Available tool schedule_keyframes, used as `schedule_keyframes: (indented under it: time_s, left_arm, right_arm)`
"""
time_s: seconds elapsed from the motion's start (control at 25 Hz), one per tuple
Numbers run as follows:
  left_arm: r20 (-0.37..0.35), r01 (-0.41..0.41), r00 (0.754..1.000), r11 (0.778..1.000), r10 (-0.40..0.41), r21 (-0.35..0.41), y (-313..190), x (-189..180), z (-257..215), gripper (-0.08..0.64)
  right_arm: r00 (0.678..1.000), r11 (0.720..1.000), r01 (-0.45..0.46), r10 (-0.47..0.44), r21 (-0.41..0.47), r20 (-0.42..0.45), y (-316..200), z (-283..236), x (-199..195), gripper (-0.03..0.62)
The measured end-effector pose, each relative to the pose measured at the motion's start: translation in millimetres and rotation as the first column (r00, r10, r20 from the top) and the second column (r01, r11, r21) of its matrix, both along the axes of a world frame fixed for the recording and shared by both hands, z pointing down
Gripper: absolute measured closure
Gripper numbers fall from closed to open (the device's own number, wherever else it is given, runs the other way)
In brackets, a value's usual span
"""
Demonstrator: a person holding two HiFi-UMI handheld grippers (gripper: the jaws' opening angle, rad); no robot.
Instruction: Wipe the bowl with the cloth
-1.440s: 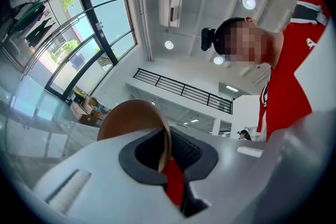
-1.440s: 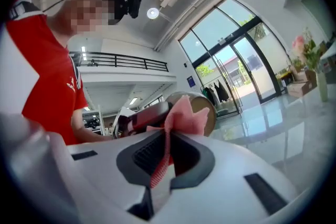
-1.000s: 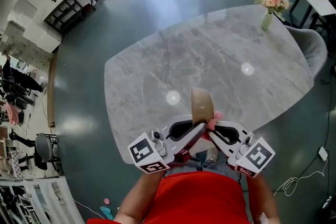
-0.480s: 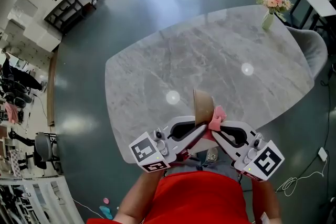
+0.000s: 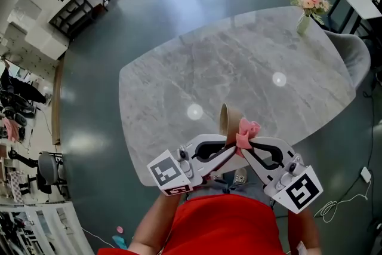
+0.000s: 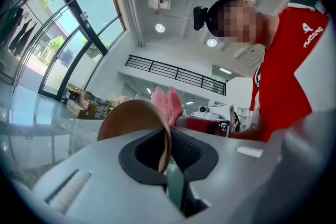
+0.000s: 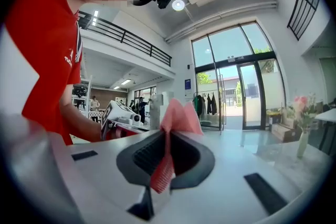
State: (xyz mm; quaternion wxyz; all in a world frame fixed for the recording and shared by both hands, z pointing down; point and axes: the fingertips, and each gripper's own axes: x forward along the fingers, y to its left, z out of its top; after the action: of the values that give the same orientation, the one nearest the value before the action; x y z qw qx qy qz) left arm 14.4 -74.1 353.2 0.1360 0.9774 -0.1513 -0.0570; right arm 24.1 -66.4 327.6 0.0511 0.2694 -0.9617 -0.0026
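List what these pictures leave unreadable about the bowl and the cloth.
- Whether the cloth touches the bowl: head view, too small, and they overlap.
- Bowl's lower rim: left gripper view, hidden between the jaws.
- Bowl in the right gripper view: not seen, perhaps behind the cloth.

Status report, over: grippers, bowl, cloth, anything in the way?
Left gripper shut on bowl rim. Right gripper shut on pink cloth, close beside bowl. Both held above table edge, nothing between them.
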Motion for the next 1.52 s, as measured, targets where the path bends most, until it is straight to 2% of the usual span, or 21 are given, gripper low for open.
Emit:
schedule_keyframes:
  time_s: [0.2, 0.56, 0.72, 0.8, 0.96, 1.24, 1.4, 1.52]
  left_arm:
    - [0.071, -0.051, 0.996, 0.998, 0.048, 0.032, 10, 6, 9, 0.537]
    - [0.050, -0.109, 0.993, 0.993, 0.107, 0.040, 29, 4, 5, 0.535]
    - [0.047, -0.144, 0.988, 0.990, 0.144, -0.010, 40, 2, 5, 0.535]
    - [0.051, -0.142, 0.989, 0.990, 0.142, -0.012, 41, 1, 5, 0.535]
    - [0.056, -0.102, 0.993, 0.994, 0.099, 0.038, 31, -4, 7, 0.535]
    - [0.046, -0.067, 0.997, 0.997, 0.066, 0.027, 21, -11, 10, 0.535]
    - [0.040, -0.073, 0.997, 0.997, 0.072, 0.032, 19, -9, 8, 0.535]
    - [0.053, -0.087, 0.995, 0.995, 0.085, 0.040, 13, -2, 10, 0.535]
  right_arm:
    - [0.998, 0.999, 0.003, -0.001, 0.041, -0.055, -5, -8, -6, 0.575]
    - [0.997, 0.999, -0.036, 0.037, 0.007, -0.068, -37, -7, 3, 0.575]
    - [0.997, 0.999, -0.048, 0.048, 0.000, -0.065, -47, -3, 4, 0.575]
    - [0.997, 0.999, -0.041, 0.041, 0.011, -0.064, -46, -7, 2, 0.575]
    - [0.997, 0.999, 0.003, 0.000, 0.047, -0.078, -33, -16, -11, 0.575]
    - [0.992, 0.997, 0.056, -0.050, 0.045, -0.119, -6, -14, -30, 0.575]
    - [0.989, 0.997, 0.056, -0.049, 0.047, -0.141, -4, -12, -29, 0.575]
    - [0.990, 0.999, 0.025, -0.021, 0.030, -0.138, -23, -7, -16, 0.575]
